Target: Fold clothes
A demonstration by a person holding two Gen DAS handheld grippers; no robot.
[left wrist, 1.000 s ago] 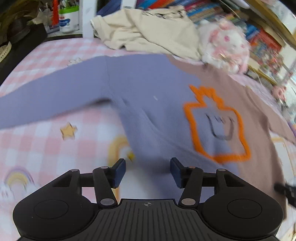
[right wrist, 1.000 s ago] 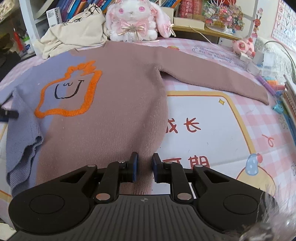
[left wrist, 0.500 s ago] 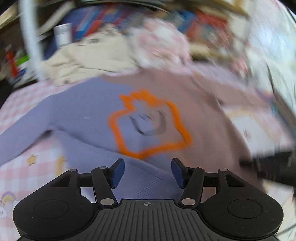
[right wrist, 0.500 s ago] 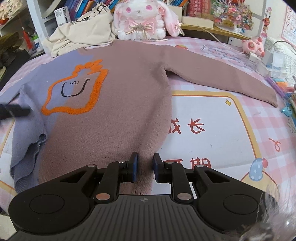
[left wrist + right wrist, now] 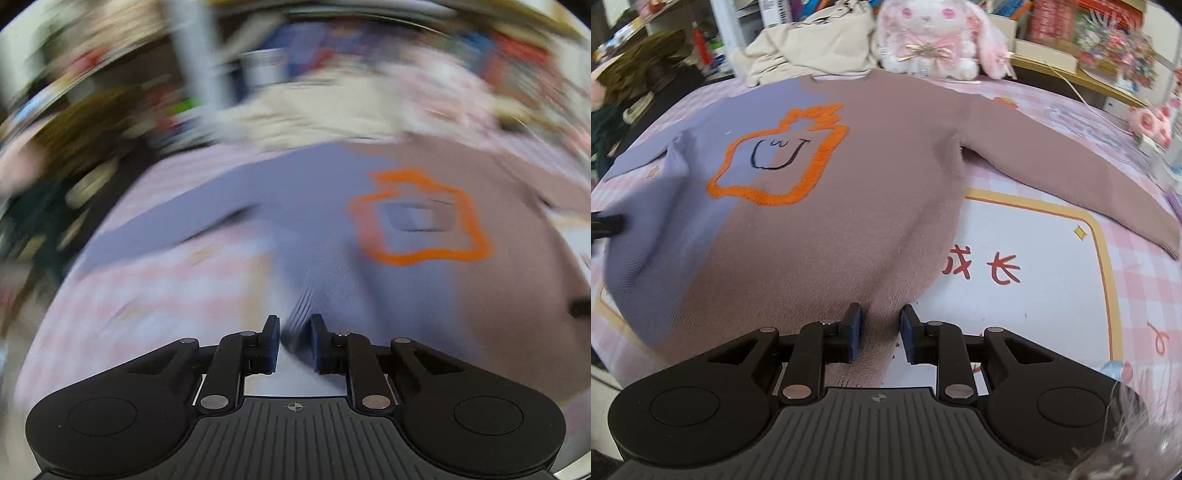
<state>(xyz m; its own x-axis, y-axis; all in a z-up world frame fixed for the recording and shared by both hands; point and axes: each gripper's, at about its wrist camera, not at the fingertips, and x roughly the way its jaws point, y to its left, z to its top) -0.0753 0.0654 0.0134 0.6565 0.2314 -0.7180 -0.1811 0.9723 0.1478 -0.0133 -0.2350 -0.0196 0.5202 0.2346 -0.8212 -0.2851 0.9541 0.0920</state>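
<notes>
Since a second ago the left gripper (image 5: 293, 338) has swung round and its jaws have just been closing, going from wide to narrow, with a bunched ridge of the sweater's (image 5: 871, 192) purple hem now pinched between them. Left view is heavily smeared, so not much else is readable there. Over on the right gripper (image 5: 881, 332) the jaws have just been opening a bit: brown hem fabric sits between them, but there's a visible gap on the right-hand side, so I can't tell if they really grip it.

Sweater itself is spread face up on the bed (image 5: 1052, 280), which has a pink checked cover. It's half purple, half brown, with an orange outlined smiley patch (image 5: 779, 162) across the chest. Brown sleeve (image 5: 1071, 173) stretches out flat to the right. Purple side near the hem is rumpled and lifted. Behind the collar there's a cream garment (image 5: 812, 51) in a heap, and a white plush bunny (image 5: 931, 37) just beside it.
</notes>
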